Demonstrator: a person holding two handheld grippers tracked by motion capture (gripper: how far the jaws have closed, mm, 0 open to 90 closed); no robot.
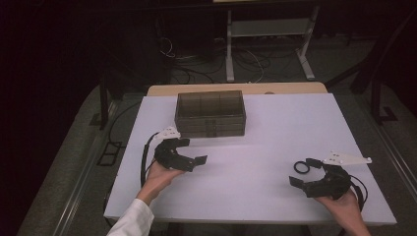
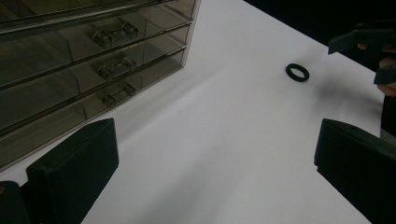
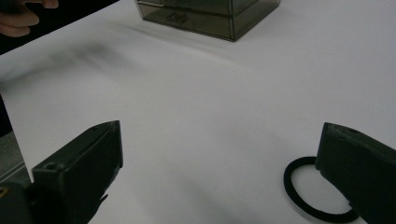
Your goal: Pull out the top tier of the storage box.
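The black ring [image 3: 317,196] lies flat, right by the right claw [image 1: 306,173]. Both claws are open wide, holding nothing. The drawer box [image 1: 210,113] sits shut past the left claw [image 1: 193,151].

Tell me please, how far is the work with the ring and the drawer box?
Nothing looks done yet: the drawer box has all drawers shut. In hand: the open right gripper sits by the black ring, not gripping it. Left gripper waits open. Grasping the ring and opening a drawer likely remain.

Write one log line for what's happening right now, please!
left gripper: open, near drawer box | right gripper: open, beside black ring | ring flat on table
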